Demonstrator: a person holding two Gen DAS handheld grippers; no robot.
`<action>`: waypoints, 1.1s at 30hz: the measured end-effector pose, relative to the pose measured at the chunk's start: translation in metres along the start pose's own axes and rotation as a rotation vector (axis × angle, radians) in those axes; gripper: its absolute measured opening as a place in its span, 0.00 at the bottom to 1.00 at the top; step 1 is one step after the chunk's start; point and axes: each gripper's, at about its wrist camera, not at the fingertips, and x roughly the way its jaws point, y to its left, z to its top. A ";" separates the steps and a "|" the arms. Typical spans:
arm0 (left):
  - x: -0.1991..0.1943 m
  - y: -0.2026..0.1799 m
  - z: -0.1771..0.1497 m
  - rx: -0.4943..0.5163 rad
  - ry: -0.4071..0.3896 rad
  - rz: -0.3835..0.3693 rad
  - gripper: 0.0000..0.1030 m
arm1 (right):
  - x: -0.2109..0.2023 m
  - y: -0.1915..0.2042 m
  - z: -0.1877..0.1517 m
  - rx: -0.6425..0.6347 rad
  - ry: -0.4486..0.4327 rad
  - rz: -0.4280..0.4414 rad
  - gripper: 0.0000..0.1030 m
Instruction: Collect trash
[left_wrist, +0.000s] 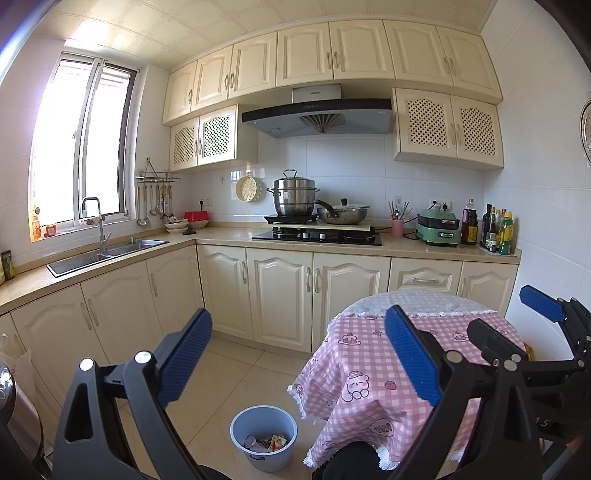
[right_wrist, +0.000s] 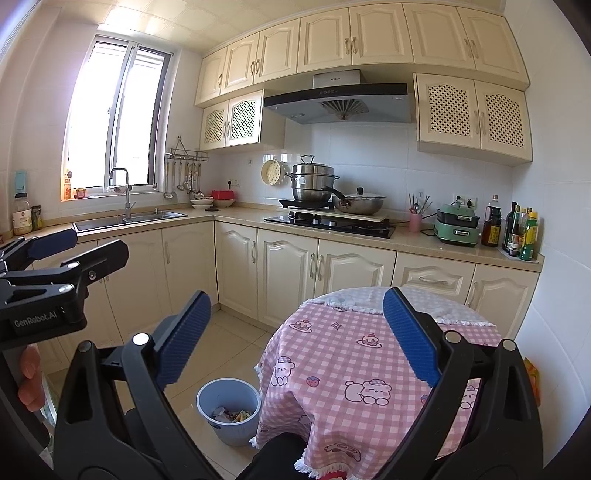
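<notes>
Down on the tile floor (left_wrist: 236, 369), just beside the draped edge of the round table (right_wrist: 369, 354), stands a blue bin (left_wrist: 263, 439) with wrappers and scraps (left_wrist: 266, 443) already lying in its bottom. Both claws are held up at about table height and face the kitchen. The left claw (left_wrist: 297, 356) is spread wide with nothing between its blue pads (left_wrist: 186, 358), and the right claw (right_wrist: 295, 338) is just as wide and just as empty. The pink checked tablecloth (right_wrist: 332, 369) shows no loose rubbish on the part in view, though the near rim is hidden behind the claws, so I cannot tell whether anything is left there.

By my reading, the collecting is close to finished, or a last look round is in hand. To do this well, tip each camera down and sweep the table top and the floor round the bin before choosing a target. Any stray piece is probably light and crumpled, so it wants a low approach and a close over its bulk. The release should come right over the bin mouth, well inside the rim, clear of the hanging cloth fringe.
</notes>
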 end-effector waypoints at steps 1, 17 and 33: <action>0.000 0.000 0.000 0.000 0.000 0.001 0.90 | 0.000 0.000 0.000 0.000 0.000 0.000 0.90; 0.007 0.000 -0.002 0.001 0.014 0.006 0.90 | 0.009 -0.003 0.000 0.003 0.014 0.006 0.90; 0.055 0.000 -0.009 0.013 0.091 0.050 0.90 | 0.049 -0.023 -0.011 0.049 0.056 -0.003 0.90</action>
